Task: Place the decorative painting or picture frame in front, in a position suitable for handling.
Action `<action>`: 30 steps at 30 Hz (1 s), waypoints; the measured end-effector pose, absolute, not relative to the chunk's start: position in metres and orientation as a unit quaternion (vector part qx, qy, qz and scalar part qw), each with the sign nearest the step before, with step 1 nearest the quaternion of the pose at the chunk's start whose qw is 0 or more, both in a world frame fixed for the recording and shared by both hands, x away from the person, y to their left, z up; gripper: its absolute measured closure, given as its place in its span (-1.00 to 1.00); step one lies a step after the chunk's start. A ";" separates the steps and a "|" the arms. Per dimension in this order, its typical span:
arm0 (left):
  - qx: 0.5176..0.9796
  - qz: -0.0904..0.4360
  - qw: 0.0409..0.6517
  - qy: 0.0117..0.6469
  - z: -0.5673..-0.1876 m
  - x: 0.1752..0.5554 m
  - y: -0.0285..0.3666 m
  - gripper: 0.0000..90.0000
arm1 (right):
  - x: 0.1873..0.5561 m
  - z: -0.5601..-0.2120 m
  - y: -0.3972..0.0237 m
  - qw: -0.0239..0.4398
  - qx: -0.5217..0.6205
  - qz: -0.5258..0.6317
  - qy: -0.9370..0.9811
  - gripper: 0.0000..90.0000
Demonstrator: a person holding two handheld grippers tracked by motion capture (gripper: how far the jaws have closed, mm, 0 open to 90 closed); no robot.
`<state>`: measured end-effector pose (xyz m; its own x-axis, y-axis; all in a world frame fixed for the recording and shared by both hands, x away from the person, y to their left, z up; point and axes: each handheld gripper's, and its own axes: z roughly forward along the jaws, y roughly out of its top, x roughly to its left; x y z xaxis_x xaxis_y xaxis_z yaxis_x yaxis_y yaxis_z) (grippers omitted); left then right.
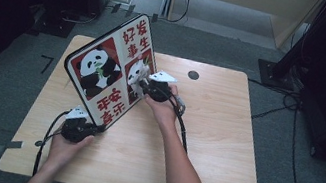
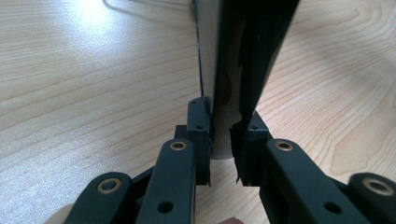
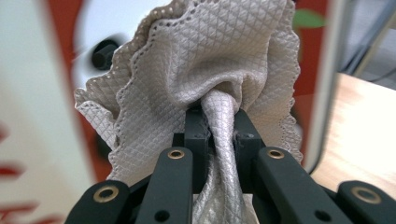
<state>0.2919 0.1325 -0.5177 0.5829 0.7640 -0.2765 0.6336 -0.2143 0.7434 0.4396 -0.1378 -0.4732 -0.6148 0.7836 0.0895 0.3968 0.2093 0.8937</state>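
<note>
While one claw holds the panda board up, the other presses a cloth on it.

Near the table's point(image 1: 224, 133) front left corner, the left gripper point(image 1: 93, 129) is clamped on the bottom corner of the panda board point(image 1: 104, 68). In the left gripper view, the board's thin edge point(image 2: 224, 93) sits right between the two black jaws. From there the board stands tilted on the wood, leaning up toward the table's back edge. The right gripper point(image 1: 144, 87) is squeezed tight on a bunched grey cloth point(image 3: 201, 70). The cloth fans out past the jaws and touches the board's picture side, by the smaller panda.
</note>
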 end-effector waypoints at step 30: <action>0.775 0.075 0.436 0.451 -0.518 0.292 0.133 0.77 | 0.461 -0.436 -0.140 0.255 0.402 0.514 0.714 0.78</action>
